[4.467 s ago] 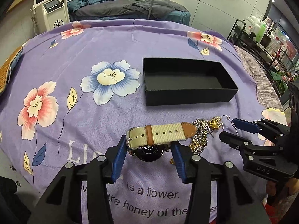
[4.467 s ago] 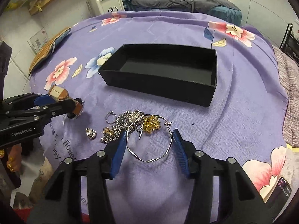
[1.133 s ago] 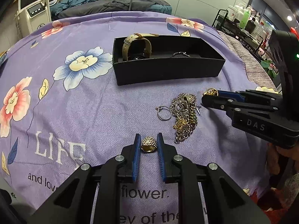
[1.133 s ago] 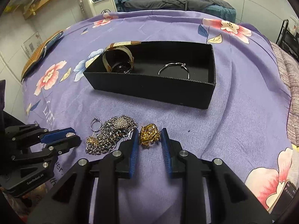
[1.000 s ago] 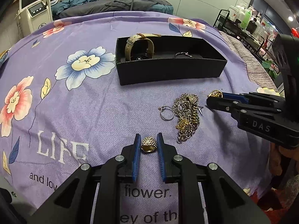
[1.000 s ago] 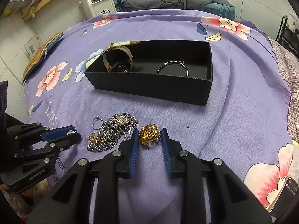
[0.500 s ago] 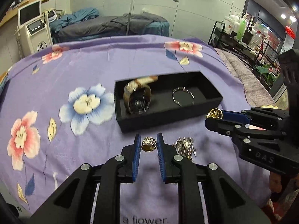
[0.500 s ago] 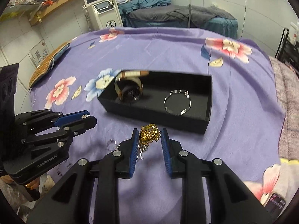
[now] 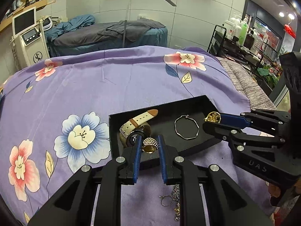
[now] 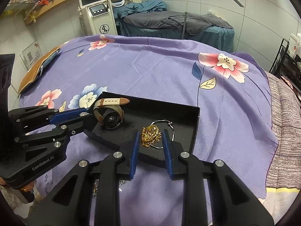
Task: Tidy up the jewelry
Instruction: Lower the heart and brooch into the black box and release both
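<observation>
1. The left gripper (image 9: 149, 146) is squeezed onto a round sparkly ring (image 9: 149, 145). The ring has a bumpy top of tiny shiny stones and a gold band.
2. The right gripper (image 10: 150, 141) pinches a spiky gold brooch (image 10: 150, 136) that looks like a little tangle of gold wire.
3. Both grippers have blue rubbery pads on black plastic fingers, and both hang over the near edge of the black box (image 9: 190, 101).
4. The box is long and flat, with low walls and a dark soft-looking floor.
5. Inside it, on the left, sits a watch (image 10: 111, 115) with a cream strap, a brown tip and a round dark face.
6. To its right lies a thin silver wire bangle (image 9: 186, 126), flat on the floor.
7. The box rests on a purple cloth (image 9: 112, 82) with big flowers.
8. A heap of silver chain (image 9: 175, 197) and a small ring lie on the cloth near the grippers, partly hidden.
</observation>
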A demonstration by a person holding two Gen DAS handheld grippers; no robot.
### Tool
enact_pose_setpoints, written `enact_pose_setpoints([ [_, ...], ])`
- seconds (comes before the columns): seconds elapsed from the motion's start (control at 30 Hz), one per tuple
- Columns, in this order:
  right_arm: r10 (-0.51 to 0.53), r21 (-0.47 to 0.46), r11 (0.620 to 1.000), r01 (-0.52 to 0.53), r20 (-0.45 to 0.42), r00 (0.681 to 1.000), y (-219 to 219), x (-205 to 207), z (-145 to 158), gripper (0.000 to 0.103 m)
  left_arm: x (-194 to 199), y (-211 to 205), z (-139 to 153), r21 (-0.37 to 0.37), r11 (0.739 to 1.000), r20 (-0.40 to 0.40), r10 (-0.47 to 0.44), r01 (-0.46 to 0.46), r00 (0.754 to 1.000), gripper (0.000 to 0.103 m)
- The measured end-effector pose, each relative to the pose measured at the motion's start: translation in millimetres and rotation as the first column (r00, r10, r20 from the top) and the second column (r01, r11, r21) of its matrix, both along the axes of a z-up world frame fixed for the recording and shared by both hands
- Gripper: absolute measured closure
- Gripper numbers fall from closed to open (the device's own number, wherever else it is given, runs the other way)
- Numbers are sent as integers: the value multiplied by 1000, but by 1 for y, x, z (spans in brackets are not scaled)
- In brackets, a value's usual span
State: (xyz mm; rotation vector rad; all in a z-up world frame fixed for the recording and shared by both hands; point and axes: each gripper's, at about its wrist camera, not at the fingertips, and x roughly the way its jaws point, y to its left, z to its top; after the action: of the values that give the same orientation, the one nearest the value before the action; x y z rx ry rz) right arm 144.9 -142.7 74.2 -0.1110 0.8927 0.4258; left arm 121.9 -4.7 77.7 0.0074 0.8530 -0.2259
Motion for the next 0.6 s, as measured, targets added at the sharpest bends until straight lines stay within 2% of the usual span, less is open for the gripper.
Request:
enact_pose_setpoints([
  [0.13, -5, 12, 1000, 5, 4, 1000, 0, 5, -7, 77, 5, -4, -8, 21, 1000, -2, -13, 13, 1000, 85],
  [0.2, -15, 3, 1000, 15, 15, 1000, -1, 6, -8, 70, 6, -3, -10, 34, 999, -3, 2, -1, 1000, 76],
  [0.23, -21, -2, 1000, 21, 21, 1000, -2, 5, -8, 68, 5, -1, -10, 42, 999, -2, 15, -15, 1000, 67],
  [0.3, -33, -5, 999, 33, 25, 999, -5, 6, -8, 56, 1, 4, -6, 45, 998, 11, 36, -37, 999, 54],
  [0.33, -42, -5, 999, 42, 27, 999, -7, 5, -7, 55, -2, 7, -2, 37, 998, 20, 45, -46, 999, 46],
  [0.47, -59, -6, 998, 60, 35, 998, -12, 1, -3, 51, -19, 15, 8, 41, 997, 52, 63, -65, 997, 27],
  [0.53, -70, 4, 998, 70, 25, 997, -14, -4, -3, 48, -27, 18, 7, 41, 997, 50, 61, -63, 997, 22],
  [0.6, -63, 12, 998, 63, 16, 998, -14, -12, -3, 47, -34, 21, 2, 45, 997, 33, 67, -69, 997, 21],
])
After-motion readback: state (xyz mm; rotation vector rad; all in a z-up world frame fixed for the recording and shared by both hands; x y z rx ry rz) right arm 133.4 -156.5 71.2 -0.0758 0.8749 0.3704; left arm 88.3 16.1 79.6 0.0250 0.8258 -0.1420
